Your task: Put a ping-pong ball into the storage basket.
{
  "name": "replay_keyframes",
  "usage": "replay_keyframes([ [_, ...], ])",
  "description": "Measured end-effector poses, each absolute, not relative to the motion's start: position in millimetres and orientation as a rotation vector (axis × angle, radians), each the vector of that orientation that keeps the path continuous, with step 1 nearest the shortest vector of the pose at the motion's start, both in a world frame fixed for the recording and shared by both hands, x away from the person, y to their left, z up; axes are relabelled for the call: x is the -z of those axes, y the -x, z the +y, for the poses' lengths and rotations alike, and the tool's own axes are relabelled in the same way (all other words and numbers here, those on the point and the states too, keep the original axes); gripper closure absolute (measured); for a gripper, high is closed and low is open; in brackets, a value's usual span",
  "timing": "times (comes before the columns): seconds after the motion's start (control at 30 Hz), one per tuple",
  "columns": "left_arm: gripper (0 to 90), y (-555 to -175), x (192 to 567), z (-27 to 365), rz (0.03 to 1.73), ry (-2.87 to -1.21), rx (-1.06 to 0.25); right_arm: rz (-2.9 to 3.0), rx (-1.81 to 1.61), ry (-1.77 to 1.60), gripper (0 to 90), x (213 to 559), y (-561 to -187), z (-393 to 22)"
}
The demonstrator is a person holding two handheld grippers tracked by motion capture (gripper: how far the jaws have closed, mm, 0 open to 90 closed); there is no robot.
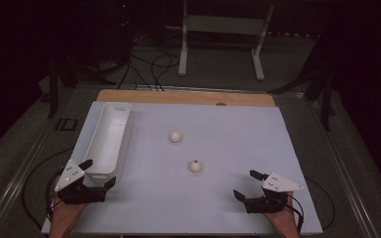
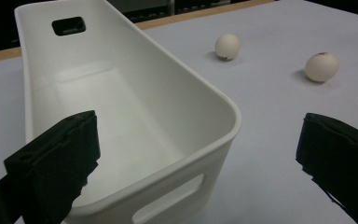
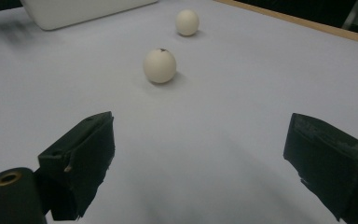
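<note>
Two pale egg-shaped balls lie on the white table sheet (image 1: 238, 134). The farther egg (image 1: 175, 137) (image 2: 227, 46) (image 3: 187, 22) rests near the middle. The nearer egg (image 1: 195, 166) (image 2: 322, 66) (image 3: 159, 66) has a dark mark on top. A long white bin (image 1: 110, 139) (image 2: 223, 109) stands along the left side, with nothing inside it. My left gripper (image 1: 99, 172) (image 2: 198, 149) is open at the bin's near end, one jaw over the bin's inside and the other outside it, without pressing. My right gripper (image 1: 245, 184) (image 3: 200, 149) is open at the front right, pointing toward the nearer egg from a short distance away.
A strip of wooden board (image 1: 188, 96) shows along the table's far edge. Beyond it stand a white metal frame (image 1: 223, 29) and dark cables (image 1: 151, 69) on the floor. The bin's corner (image 3: 74, 9) appears far off in the right gripper view.
</note>
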State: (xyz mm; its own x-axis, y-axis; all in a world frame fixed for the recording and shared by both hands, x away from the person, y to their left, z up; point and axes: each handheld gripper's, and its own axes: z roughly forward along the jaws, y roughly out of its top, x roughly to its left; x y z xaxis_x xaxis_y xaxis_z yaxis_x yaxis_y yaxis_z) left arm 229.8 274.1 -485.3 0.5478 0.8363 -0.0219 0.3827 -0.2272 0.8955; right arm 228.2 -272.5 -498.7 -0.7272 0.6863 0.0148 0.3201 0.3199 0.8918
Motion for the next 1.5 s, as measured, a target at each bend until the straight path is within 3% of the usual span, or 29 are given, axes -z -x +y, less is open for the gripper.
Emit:
replay_keyframes([
  [1.5,0.1,-234.2,462.3,260.8,1.017,-1.900,-0.597,2.211,-1.381,-0.918,8.2,499.5,-229.7,-274.1],
])
